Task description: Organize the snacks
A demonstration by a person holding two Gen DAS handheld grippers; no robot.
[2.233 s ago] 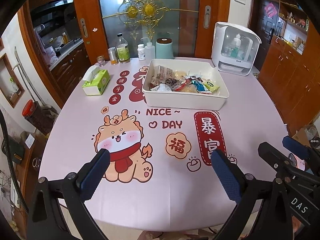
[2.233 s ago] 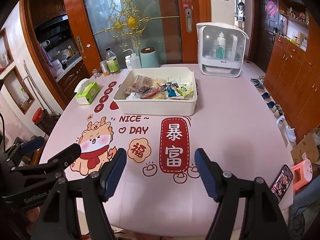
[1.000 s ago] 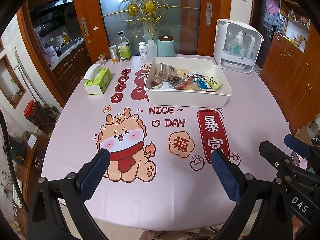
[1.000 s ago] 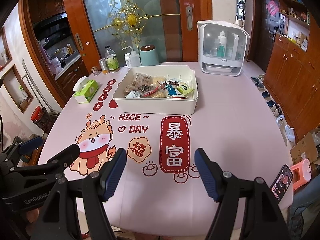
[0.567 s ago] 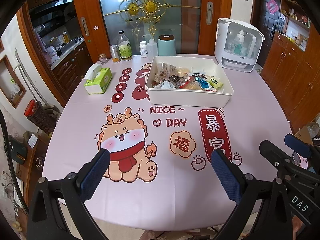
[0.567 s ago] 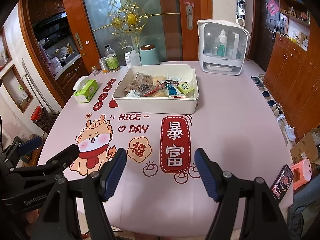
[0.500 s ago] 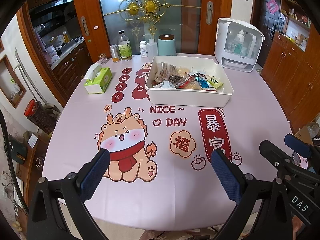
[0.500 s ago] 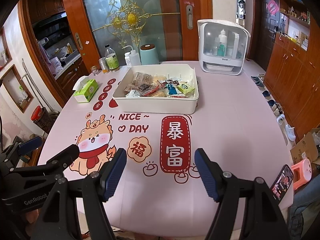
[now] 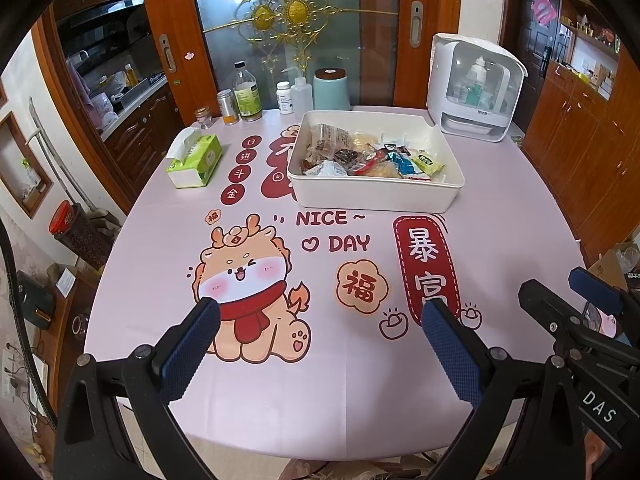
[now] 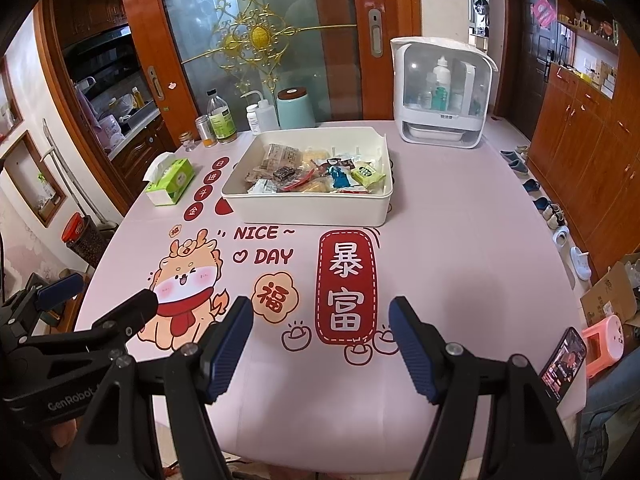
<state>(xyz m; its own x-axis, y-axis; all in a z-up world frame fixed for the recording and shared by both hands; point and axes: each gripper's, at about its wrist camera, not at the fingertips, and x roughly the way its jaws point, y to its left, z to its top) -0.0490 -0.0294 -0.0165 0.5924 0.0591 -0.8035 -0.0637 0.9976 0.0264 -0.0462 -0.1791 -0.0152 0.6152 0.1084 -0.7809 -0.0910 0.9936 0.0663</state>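
Note:
A white bin (image 9: 376,196) (image 10: 308,210) sits at the far middle of the pink printed tablecloth, with several wrapped snacks (image 9: 368,158) (image 10: 320,176) heaped inside. My left gripper (image 9: 320,320) hovers open over the near part of the table, above the cartoon dragon print, far short of the bin. Open too, my right gripper (image 10: 322,316) hangs above the red banner print with nothing between its blue pads. Each wrist view catches the other gripper at its edge: the right gripper (image 9: 560,300) and the left gripper (image 10: 100,292).
A green tissue box (image 9: 196,158) lies at the far left. Bottles and jars (image 9: 248,96) and a mint canister (image 9: 332,90) line the far edge. A white dispenser cabinet (image 9: 474,88) stands at the far right. A phone (image 10: 562,362) lies near the right table edge.
Both views crept slightly closer to the table between the oldest frames and a second ago. Since then nothing has moved, and both grippers stayed open.

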